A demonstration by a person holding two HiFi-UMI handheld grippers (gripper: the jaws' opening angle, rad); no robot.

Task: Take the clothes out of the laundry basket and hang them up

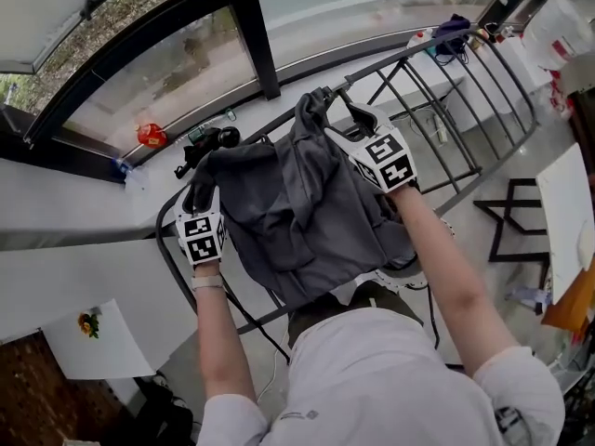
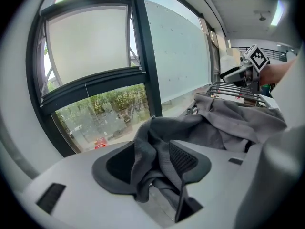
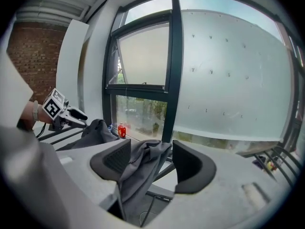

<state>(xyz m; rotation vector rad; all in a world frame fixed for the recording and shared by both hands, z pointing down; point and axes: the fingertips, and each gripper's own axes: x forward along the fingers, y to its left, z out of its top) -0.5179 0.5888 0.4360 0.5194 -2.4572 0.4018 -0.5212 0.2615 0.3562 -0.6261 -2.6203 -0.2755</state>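
A dark grey garment (image 1: 297, 203) lies draped over the near end of a black metal drying rack (image 1: 437, 110) by the window. My left gripper (image 1: 197, 191) is at the garment's left corner; in the left gripper view its jaws (image 2: 152, 163) stand wide apart with a loose fold of the grey cloth (image 2: 157, 151) hanging between them. My right gripper (image 1: 346, 110) is at the garment's top edge, and its jaws (image 3: 152, 163) are likewise spread, with cloth (image 3: 138, 171) resting against the left pad and a gap to the right one. No laundry basket shows in any view.
A black window post (image 1: 251, 26) rises behind the rack. A red object (image 1: 152, 135) and a small black device (image 1: 209, 142) lie on the sill. A purple item (image 1: 453, 33) hangs at the rack's far end beside a white jug (image 1: 558, 26). A white panel (image 1: 567, 203) stands at right.
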